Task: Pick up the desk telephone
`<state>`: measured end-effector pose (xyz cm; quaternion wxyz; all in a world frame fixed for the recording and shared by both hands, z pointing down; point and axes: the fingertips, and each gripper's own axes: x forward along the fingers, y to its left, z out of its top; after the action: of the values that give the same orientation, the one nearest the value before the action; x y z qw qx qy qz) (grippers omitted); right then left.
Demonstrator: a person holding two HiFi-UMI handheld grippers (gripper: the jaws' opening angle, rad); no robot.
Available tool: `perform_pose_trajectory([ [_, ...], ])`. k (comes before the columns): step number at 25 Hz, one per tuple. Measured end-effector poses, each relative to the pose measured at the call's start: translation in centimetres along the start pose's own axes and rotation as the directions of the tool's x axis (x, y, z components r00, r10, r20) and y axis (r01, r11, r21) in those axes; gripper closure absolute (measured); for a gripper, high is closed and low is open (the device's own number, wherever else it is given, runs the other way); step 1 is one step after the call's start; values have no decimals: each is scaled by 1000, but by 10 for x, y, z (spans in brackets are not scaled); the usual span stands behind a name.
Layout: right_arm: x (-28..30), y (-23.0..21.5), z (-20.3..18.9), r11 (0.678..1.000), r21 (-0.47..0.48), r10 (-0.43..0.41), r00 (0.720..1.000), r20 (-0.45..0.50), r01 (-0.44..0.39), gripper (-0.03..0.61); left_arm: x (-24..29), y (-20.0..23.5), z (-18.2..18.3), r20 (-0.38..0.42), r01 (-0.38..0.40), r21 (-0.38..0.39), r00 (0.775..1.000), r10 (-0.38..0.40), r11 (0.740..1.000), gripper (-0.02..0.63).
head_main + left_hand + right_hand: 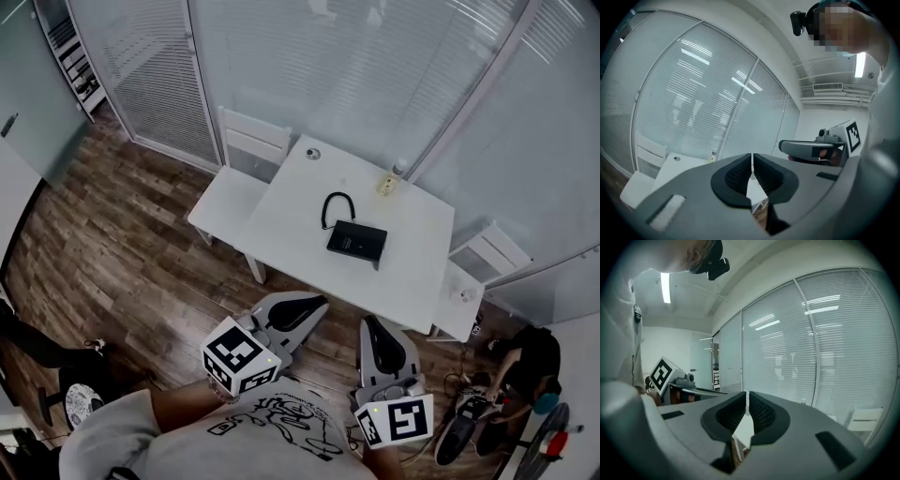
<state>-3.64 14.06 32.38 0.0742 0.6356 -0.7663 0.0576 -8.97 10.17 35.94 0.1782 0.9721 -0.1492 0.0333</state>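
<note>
The black desk telephone (356,242) lies flat near the middle of the white table (291,239), its black cord (336,204) looped behind it. Both grippers hang in the air on the near side of the table, well short of the phone. My left gripper (322,302) is shut with nothing in it; in the left gripper view its black pads (752,171) meet. My right gripper (367,322) is shut and holds nothing too, its pads (746,409) pressed together. In the gripper views the phone is hidden behind the jaws.
A white chair (242,169) stands at the table's left side and another white chair (483,258) at its right. A small bottle (390,178) and a round object (312,153) sit at the table's far edge. Glass walls with blinds close off the back. Wooden floor lies around the table.
</note>
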Motion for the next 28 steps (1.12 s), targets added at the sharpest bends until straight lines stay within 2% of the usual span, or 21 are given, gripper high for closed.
perform_pose_trajectory([
  [8,48,10,-1,1000,6,0,1000,-23,0,560,-5,49,6,-19,0,-13,1000,-1,1000,601],
  [16,76,-9,-3,1000,21,-20,999,-39,20,560,14,73,8,-33,15,-45,999,-16,999,601],
  [22,90,-31,2,999,19,-30,999,-22,31,560,37,87,19,-27,13,-29,1000,-13,999,601],
  [28,106,-77,-1,999,36,-39,999,-22,40,560,85,97,21,-44,21,-34,999,-23,999,601],
])
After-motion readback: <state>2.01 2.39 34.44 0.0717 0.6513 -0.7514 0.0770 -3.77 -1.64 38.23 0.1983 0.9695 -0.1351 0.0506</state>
